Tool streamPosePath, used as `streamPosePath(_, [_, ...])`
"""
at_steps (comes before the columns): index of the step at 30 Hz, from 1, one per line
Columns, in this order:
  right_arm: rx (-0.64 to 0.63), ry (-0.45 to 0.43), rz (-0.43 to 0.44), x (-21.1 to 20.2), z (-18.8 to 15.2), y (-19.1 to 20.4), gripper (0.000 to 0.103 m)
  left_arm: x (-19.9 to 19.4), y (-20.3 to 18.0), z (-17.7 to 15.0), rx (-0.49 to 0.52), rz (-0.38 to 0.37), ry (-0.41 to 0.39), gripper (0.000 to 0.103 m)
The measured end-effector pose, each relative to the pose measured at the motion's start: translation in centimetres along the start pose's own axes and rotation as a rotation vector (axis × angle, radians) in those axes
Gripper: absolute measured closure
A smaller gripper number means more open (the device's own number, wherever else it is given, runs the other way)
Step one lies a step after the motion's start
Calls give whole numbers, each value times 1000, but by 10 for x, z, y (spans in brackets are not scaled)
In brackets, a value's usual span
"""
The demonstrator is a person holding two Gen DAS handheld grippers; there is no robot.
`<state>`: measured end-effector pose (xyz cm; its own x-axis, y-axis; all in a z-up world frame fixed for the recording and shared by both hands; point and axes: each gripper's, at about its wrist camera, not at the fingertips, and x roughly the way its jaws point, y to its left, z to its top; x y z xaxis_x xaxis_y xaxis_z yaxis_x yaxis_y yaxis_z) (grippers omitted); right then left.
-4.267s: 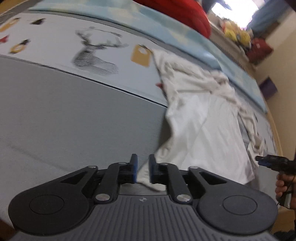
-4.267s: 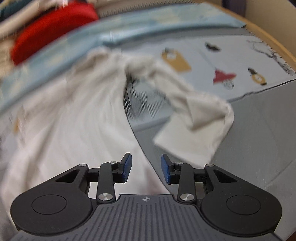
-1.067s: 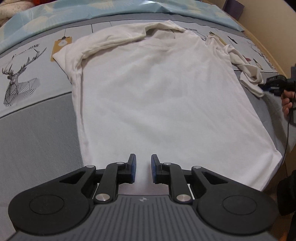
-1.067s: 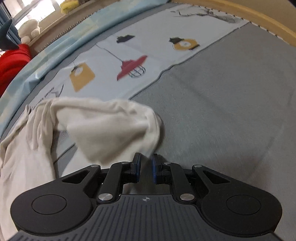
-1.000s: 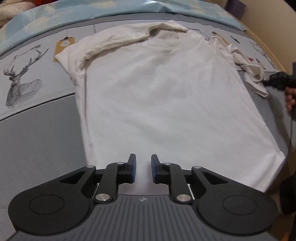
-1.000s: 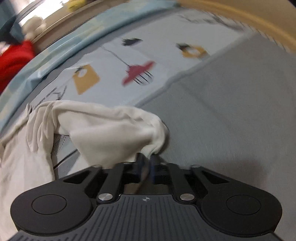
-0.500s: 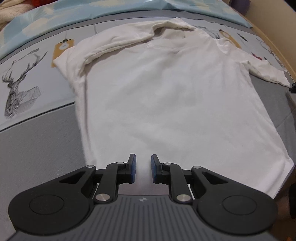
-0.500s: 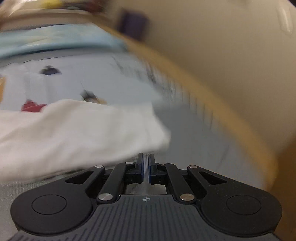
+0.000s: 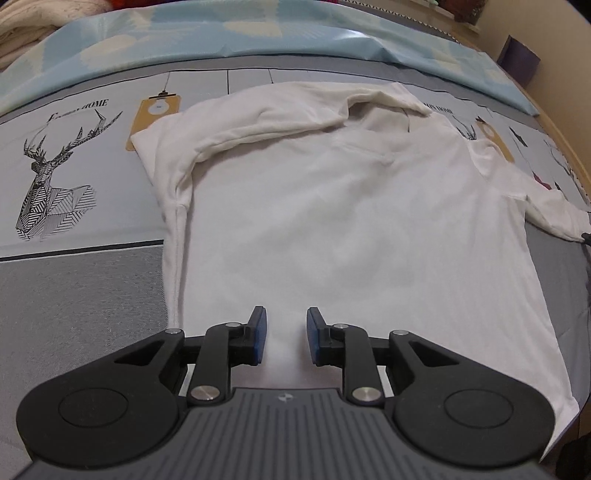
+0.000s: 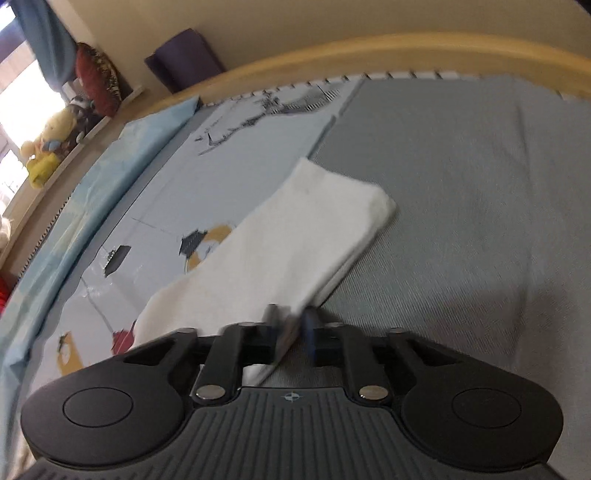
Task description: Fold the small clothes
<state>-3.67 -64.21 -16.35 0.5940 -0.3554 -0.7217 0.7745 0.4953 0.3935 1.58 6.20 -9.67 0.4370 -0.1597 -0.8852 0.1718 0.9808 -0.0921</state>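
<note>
A white T-shirt (image 9: 351,206) lies spread flat on the bed, hem toward me in the left wrist view, collar at the far end. Its left sleeve (image 9: 173,147) is bunched and folded over. My left gripper (image 9: 283,338) is open, its blue pads just above the hem, touching nothing. The right sleeve (image 10: 295,243) lies stretched out flat in the right wrist view. My right gripper (image 10: 291,328) sits at the sleeve's near edge. Its jaws are blurred and stand slightly apart around the cloth edge.
The bed has a grey and pale-blue printed cover (image 9: 55,177) with a deer drawing. A light-blue blanket (image 9: 258,33) lies along the far side. A wooden bed frame (image 10: 369,51) curves past the sleeve. Stuffed toys (image 10: 44,155) sit on a ledge.
My right gripper pulled the crumpled right sleeve outward and laid it flat; its jaws have parted slightly. My left gripper stayed at the hem, open.
</note>
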Motion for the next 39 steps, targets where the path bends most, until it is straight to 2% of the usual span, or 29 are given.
streamPosePath(2, [-7, -56, -38, 1, 3, 3, 101, 0, 3, 0, -1, 2, -3, 77])
streamPosePath(5, [2, -112, -146, 6, 7, 1, 100, 2, 8, 0, -12, 6, 0, 77])
streamPosePath(6, [-32, -136, -193, 6, 6, 7, 100, 2, 9, 1, -17, 3, -1, 77])
streamPosePath(7, [-64, -155, -236, 6, 5, 12, 91, 2, 10, 1, -20, 0, -4, 77])
streamPosePath(9, [-102, -181, -271, -1, 3, 24, 89, -1, 12, 5, -35, -5, -27, 77])
streamPosePath(12, [-164, -227, -226, -28, 1, 52, 89, -5, 16, 14, -68, -12, -87, 77])
streamPosePath(15, [-247, -234, -87, -68, -10, 95, 85, -9, 22, 23, -119, -4, -152, 77])
streamPosePath(18, [-336, -168, 105, -112, -32, 146, 79, -13, 24, 30, -135, 18, -212, 77])
streamPosePath(19, [-377, -139, 173, -128, -44, 164, 74, -14, 24, 32, -133, 26, -224, 75])
streamPosePath(20, [-412, -112, 224, -143, -54, 179, 67, -16, 24, 33, -130, 33, -242, 73])
streamPosePath(22, [-486, -42, 334, -171, -83, 209, 55, -20, 23, 33, -124, 50, -270, 57])
streamPosePath(23, [-509, -12, 381, -180, -96, 220, 51, -22, 21, 33, -118, 67, -285, 54])
streamPosePath(25, [-548, 57, 474, -194, -128, 237, 50, -26, 16, 31, -102, 91, -315, 53])
streamPosePath(27, [-573, 71, 522, -198, -156, 242, 49, -28, 10, 29, -88, 126, -343, 52])
streamPosePath(28, [-604, 63, 517, -196, -171, 244, 49, -29, 6, 29, -80, 132, -351, 52])
streamPosePath(29, [-641, 77, 469, -192, -185, 246, 49, -29, 1, 30, -65, 132, -356, 52])
streamPosePath(30, [-674, 115, 405, -184, -195, 252, 49, -29, -3, 32, -53, 143, -363, 52])
streamPosePath(31, [-668, 149, 390, -181, -201, 254, 50, -30, -8, 33, -45, 155, -375, 51])
streamPosePath(33, [-629, 201, 422, -169, -200, 255, 50, -29, -15, 37, -28, 133, -392, 52])
streamPosePath(36, [-634, 226, 350, -156, -197, 257, 50, -19, -28, 48, 16, 118, -388, 53])
streamPosePath(39, [-585, 254, 286, -147, -195, 249, 50, 4, -47, 71, 73, 109, -383, 53])
